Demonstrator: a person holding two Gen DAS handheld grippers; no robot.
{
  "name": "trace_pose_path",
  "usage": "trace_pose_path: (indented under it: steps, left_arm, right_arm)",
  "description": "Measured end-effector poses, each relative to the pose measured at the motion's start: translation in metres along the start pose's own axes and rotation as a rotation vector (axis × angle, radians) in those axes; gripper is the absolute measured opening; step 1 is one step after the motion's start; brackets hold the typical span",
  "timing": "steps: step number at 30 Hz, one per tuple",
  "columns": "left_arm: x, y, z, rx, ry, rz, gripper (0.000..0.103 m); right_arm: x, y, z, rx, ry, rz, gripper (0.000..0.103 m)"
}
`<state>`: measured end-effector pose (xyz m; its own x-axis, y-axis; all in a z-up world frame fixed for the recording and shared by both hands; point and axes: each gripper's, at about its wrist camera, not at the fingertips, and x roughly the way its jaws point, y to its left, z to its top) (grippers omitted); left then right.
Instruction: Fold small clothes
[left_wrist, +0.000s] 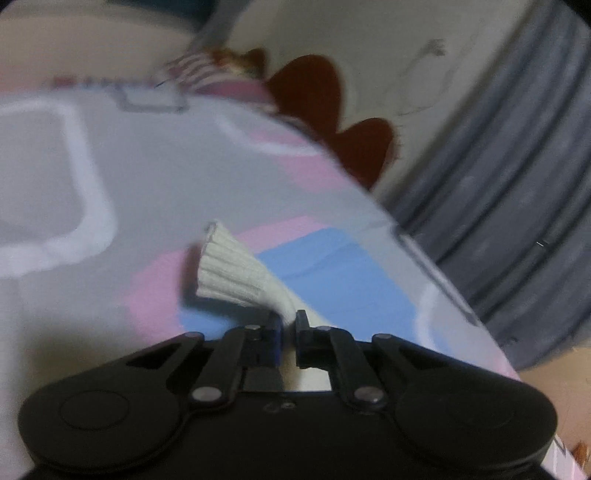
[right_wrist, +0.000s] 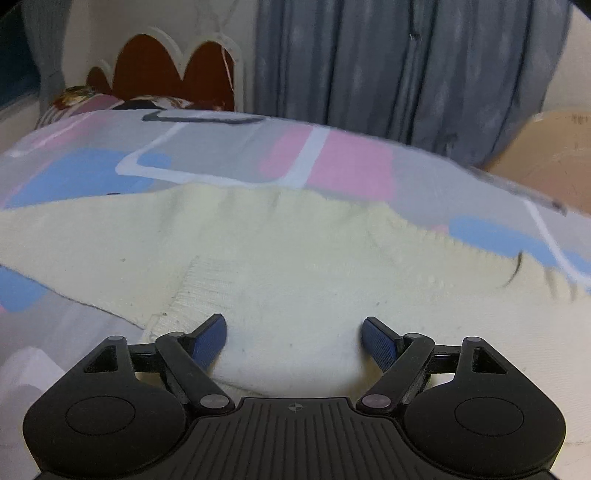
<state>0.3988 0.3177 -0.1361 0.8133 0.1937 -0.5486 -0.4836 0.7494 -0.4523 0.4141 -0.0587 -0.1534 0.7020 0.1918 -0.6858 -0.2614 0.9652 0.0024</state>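
1. Left wrist view: the left tongs (left_wrist: 290, 326) are clenched on the ribbed cuff (left_wrist: 229, 267) of a cream knit sweater's sleeve, and the cuff fans out just beyond the tips, lifted a little above the bedspread (left_wrist: 147, 177) with its pink, blue and grey patches.
2. Right wrist view: the right tongs (right_wrist: 294, 334) stand released, jaws wide, hovering low over the cream sweater (right_wrist: 277, 240), which lies spread flat across the bed, near side to far side.
3. Nothing sits between the right pads (right_wrist: 210, 339); whether they brush the knit I cannot tell.
4. Step in hand, by my reading: the sleeve fold, with the left side carrying the cuff.
5. Next move calls for drawing that cuff across onto the sweater's body and laying it flat, while the right side pins or grips the fabric so the body does not drag along.
6. Far off: grey curtains (right_wrist: 388, 66) and a scalloped dark red headboard (right_wrist: 147, 70).
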Motion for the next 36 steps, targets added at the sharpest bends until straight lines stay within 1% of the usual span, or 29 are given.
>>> trace_pose_path:
  steps: [1,4,7,10,14,18,21,23,25,27,29,32,33,34,36]
  left_arm:
    - [-0.006,-0.011,0.001,0.032,-0.010,-0.023,0.006]
    - [-0.025,-0.052,0.000,0.145,-0.033,-0.116,0.006]
    - [-0.038,-0.097,-0.014,0.242,-0.018,-0.230,0.006]
    - [-0.046,-0.139,-0.034,0.313,0.027,-0.336,0.006]
    - [-0.052,-0.192,-0.081,0.408,0.114,-0.465,0.006]
    - [-0.049,-0.234,-0.134,0.498,0.216,-0.543,0.006]
    - [-0.044,-0.252,-0.172,0.582,0.296,-0.572,0.006]
    - [-0.041,-0.260,-0.196,0.655,0.346,-0.565,0.009]
    - [-0.036,-0.263,-0.206,0.683,0.379,-0.545,0.019]
    - [-0.037,-0.264,-0.211,0.682,0.412,-0.546,0.023]
    - [-0.047,-0.264,-0.214,0.691,0.410,-0.551,0.027]
    - [-0.051,-0.260,-0.211,0.702,0.391,-0.548,0.033]
    - [-0.052,-0.255,-0.207,0.694,0.390,-0.544,0.038]
    - [-0.056,-0.251,-0.204,0.687,0.386,-0.537,0.047]
    - [-0.062,-0.247,-0.199,0.678,0.368,-0.523,0.054]
  right_arm:
    - [-0.001,-0.003,0.002,0.019,0.002,0.013,0.079]
    - [-0.011,-0.016,0.005,0.082,-0.028,0.044,0.079]
    - [-0.024,-0.029,0.006,0.127,-0.054,0.070,0.079]
    - [-0.035,-0.048,0.006,0.187,-0.058,0.080,0.079]
    - [-0.055,-0.078,-0.001,0.255,-0.067,0.063,0.079]
    - [-0.075,-0.106,-0.014,0.291,-0.073,0.048,0.079]
    - [-0.089,-0.124,-0.025,0.308,-0.071,0.032,0.079]
    - [-0.098,-0.134,-0.034,0.315,-0.068,0.020,0.079]
    - [-0.105,-0.143,-0.038,0.324,-0.066,0.008,0.080]
    - [-0.110,-0.150,-0.041,0.335,-0.069,0.006,0.080]
    - [-0.115,-0.155,-0.044,0.348,-0.074,0.000,0.080]
    - [-0.120,-0.156,-0.048,0.356,-0.072,0.010,0.080]
    - [-0.120,-0.156,-0.047,0.356,-0.069,0.018,0.080]
    - [-0.121,-0.155,-0.047,0.357,-0.067,0.029,0.080]
    - [-0.116,-0.153,-0.045,0.361,-0.064,0.050,0.080]
